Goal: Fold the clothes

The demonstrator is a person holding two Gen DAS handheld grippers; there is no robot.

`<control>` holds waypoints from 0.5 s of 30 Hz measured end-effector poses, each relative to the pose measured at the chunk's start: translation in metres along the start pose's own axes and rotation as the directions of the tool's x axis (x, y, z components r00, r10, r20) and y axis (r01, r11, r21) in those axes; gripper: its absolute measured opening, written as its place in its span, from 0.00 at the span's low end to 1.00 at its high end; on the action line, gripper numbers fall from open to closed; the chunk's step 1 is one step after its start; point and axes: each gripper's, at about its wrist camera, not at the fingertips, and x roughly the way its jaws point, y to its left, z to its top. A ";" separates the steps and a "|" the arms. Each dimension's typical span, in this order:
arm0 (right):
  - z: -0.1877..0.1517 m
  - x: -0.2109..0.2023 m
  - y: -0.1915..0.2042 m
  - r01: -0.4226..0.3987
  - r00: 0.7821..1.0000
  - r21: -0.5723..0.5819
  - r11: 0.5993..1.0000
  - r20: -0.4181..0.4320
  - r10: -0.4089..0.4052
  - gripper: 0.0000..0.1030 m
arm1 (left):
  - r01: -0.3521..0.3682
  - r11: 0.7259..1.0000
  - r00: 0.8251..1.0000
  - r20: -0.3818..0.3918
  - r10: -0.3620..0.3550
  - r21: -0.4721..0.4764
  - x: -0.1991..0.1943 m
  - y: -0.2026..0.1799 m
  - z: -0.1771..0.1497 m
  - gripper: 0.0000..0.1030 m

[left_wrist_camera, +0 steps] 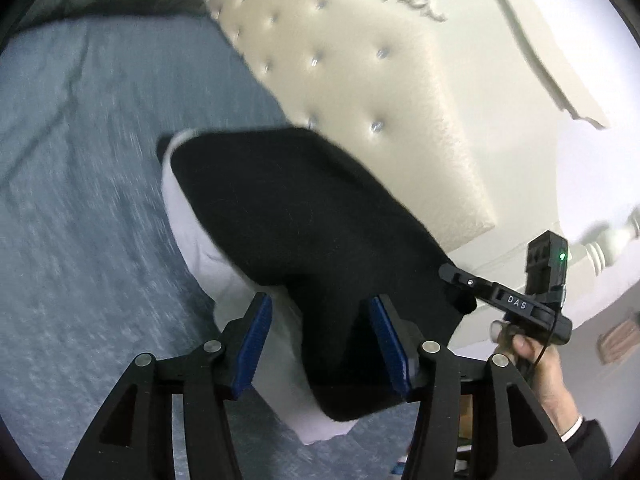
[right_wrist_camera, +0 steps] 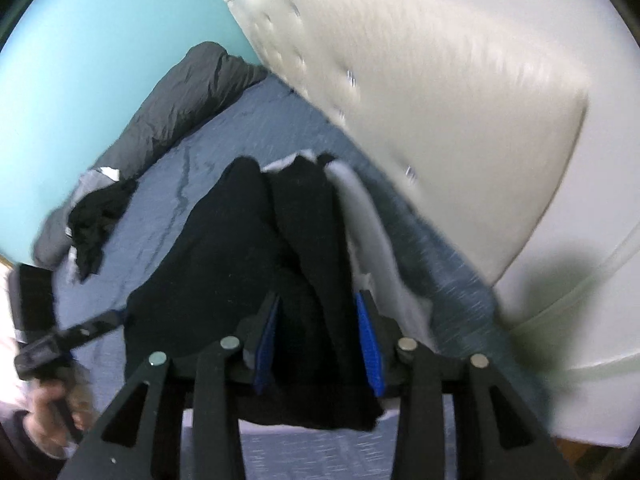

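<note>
Both tongs stand part-open over the black-and-white garment (left_wrist_camera: 304, 216) on the bed (left_wrist_camera: 80, 200), left tongs (left_wrist_camera: 320, 340) and right tongs (right_wrist_camera: 320, 344) gripping nothing, seemingly releasing it toward twelve o'clock.

Black garment (left_wrist_camera: 304, 216) with white lining, partly folded, on blue bedsheet (left_wrist_camera: 80, 200) beside headboard (left_wrist_camera: 360, 80)

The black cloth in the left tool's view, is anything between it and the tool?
Nothing visible is. The black cloth already lies between the left tool's two open blue pads, on the blue bed cover.
</note>
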 end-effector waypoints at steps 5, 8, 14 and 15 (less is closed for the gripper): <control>0.000 -0.030 0.023 0.030 0.991 -0.070 0.997 0.136 -0.020 0.37 | -0.043 0.991 0.997 0.065 0.035 0.129 -0.008 -0.026 0.009 0.55; -0.005 -0.029 0.039 0.007 0.991 -0.120 0.993 0.134 0.010 0.20 | -0.039 0.982 0.999 0.043 0.031 0.184 0.004 -0.040 0.006 0.54; -0.036 0.008 0.037 0.030 0.999 -0.131 0.991 0.040 -0.024 0.08 | -0.062 0.978 0.997 -0.026 0.069 0.199 0.037 -0.035 -0.012 0.55; -0.040 0.010 0.033 0.030 0.999 -0.120 0.992 0.036 -0.026 0.06 | -0.053 0.981 0.997 -0.038 0.062 0.188 0.042 -0.029 -0.016 0.55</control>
